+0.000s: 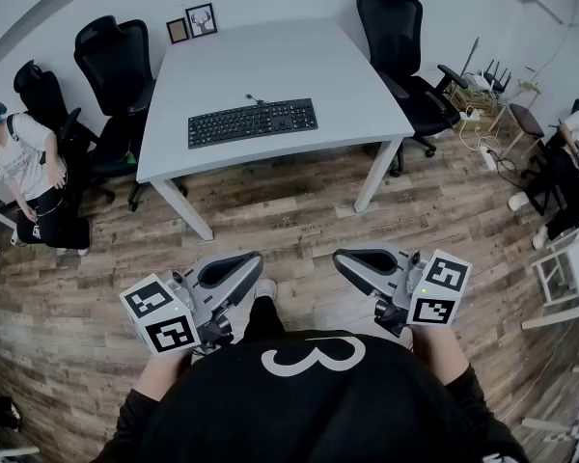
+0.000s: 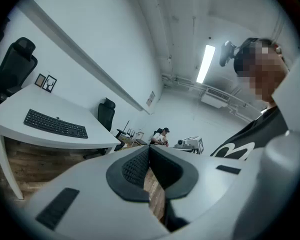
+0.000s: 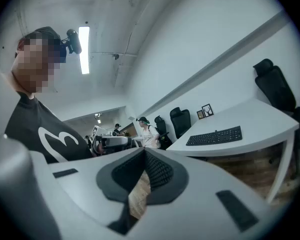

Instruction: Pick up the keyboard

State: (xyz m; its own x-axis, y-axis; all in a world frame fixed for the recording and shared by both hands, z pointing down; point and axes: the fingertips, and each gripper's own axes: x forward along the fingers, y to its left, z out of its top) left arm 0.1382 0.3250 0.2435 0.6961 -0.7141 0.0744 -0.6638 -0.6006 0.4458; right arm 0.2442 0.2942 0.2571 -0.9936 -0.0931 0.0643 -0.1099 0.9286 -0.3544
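The keyboard (image 1: pixel 253 122) lies flat on the table (image 1: pixel 270 61), well ahead. The left gripper (image 1: pixel 255 259) and right gripper (image 1: pixel 340 258) hang by the body, jaws pressed together on nothing. Best to step in, spread both, then clamp opposite ends evenly

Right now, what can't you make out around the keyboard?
Keyboard key lettering: too small in every view.
Cable: the head view shows only a short stub behind the keyboard; its end is too small to tell.
Table far legs: hidden under the top in the head view.
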